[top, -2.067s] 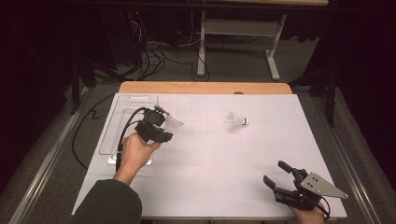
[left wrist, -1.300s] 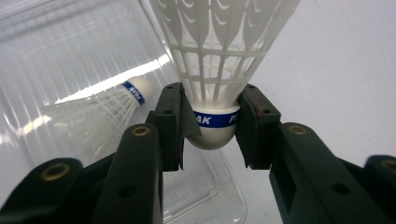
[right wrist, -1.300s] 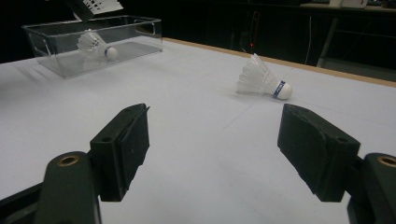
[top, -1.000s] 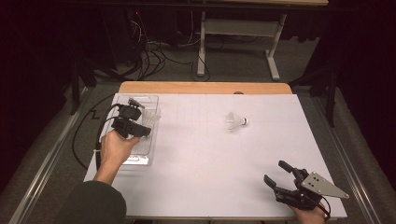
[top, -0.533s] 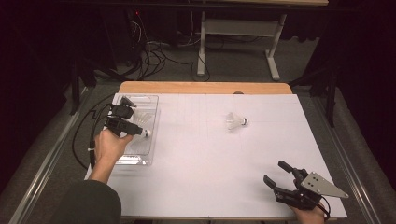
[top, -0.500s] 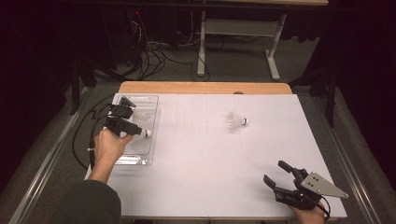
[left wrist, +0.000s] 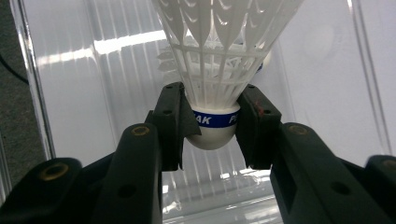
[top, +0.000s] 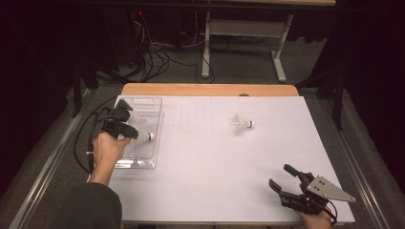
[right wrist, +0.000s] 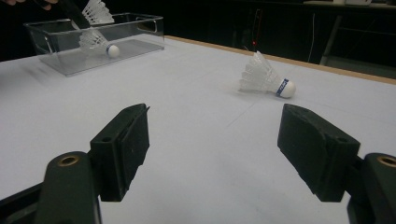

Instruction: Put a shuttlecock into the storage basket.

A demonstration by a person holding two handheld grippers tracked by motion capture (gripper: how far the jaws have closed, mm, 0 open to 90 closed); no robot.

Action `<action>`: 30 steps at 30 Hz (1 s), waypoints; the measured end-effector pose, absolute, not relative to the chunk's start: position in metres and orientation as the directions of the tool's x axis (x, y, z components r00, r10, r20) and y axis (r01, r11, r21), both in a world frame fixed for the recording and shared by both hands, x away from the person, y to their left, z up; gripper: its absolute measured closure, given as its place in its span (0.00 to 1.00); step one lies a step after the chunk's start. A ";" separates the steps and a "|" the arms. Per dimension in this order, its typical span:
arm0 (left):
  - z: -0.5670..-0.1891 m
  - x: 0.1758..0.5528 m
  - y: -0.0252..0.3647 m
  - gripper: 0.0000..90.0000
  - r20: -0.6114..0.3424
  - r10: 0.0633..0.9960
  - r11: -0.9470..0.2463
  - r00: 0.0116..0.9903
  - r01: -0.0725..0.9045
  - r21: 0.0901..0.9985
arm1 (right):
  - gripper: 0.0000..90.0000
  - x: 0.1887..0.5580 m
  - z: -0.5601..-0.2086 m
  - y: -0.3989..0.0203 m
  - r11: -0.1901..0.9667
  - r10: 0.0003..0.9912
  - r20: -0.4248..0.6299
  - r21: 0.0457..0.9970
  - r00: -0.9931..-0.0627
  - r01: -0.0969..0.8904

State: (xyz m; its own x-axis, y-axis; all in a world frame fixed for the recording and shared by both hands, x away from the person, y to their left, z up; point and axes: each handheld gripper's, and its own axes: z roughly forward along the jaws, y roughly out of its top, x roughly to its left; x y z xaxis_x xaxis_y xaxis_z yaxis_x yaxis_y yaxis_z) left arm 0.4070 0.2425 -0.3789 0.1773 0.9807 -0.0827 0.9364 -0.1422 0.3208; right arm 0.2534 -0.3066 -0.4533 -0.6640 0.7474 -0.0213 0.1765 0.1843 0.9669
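Note:
My left gripper (top: 125, 117) is shut on the cork of a white shuttlecock (left wrist: 219, 70) with a blue band, its feathers pointing away from the jaws. It hangs inside the clear plastic box (top: 138, 158) at the table's left. Beneath it, a second shuttlecock (top: 146, 135) lies on the box floor. In the right gripper view the held shuttlecock (right wrist: 97, 11) sits above the lying one (right wrist: 95, 42). A third shuttlecock (top: 240, 124) lies on its side on the white sheet, right of centre. My right gripper (top: 279, 175) rests open at the front right, nothing between its pads.
A white sheet (top: 215, 162) covers the wooden table. A black cable (top: 81, 143) trails off the left edge from the left gripper. Desk legs and cables stand on the floor beyond the far edge.
The left hand has carried the shuttlecock leftward from over the sheet to the box and lowered it inside. The right gripper has stayed still.

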 end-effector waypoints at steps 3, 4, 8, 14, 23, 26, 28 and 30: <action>-0.381 0.409 0.244 0.72 -0.078 0.983 -0.136 0.168 0.940 0.314 | 0.28 0.253 -0.453 -0.306 0.185 0.747 -0.021 0.967 -0.665 0.177; -0.381 0.409 0.244 0.72 -0.076 0.983 -0.133 0.164 0.940 0.313 | 0.28 0.253 -0.453 -0.306 0.185 0.746 -0.021 0.967 -0.665 0.177; -0.383 0.411 0.244 0.71 -0.067 0.986 -0.127 0.154 0.944 0.304 | 0.28 0.253 -0.453 -0.306 0.184 0.747 -0.020 0.967 -0.665 0.178; -0.385 0.411 0.244 0.65 -0.053 0.987 -0.128 0.150 0.944 0.303 | 0.28 0.253 -0.453 -0.306 0.184 0.746 -0.020 0.967 -0.666 0.178; -0.387 0.410 0.244 0.52 -0.045 0.986 -0.137 0.160 0.938 0.318 | 0.28 0.253 -0.453 -0.306 0.184 0.745 -0.020 0.967 -0.666 0.177; -0.387 0.409 0.245 0.48 -0.046 0.987 -0.132 0.154 0.938 0.320 | 0.28 0.254 -0.454 -0.306 0.184 0.745 -0.020 0.967 -0.666 0.177; -0.387 0.407 0.247 0.47 -0.044 0.988 -0.127 0.150 0.935 0.330 | 0.28 0.254 -0.454 -0.306 0.186 0.744 -0.021 0.967 -0.667 0.177; -0.385 0.406 0.249 0.45 -0.043 0.988 -0.123 0.146 0.932 0.342 | 0.28 0.254 -0.454 -0.305 0.186 0.744 -0.022 0.967 -0.668 0.176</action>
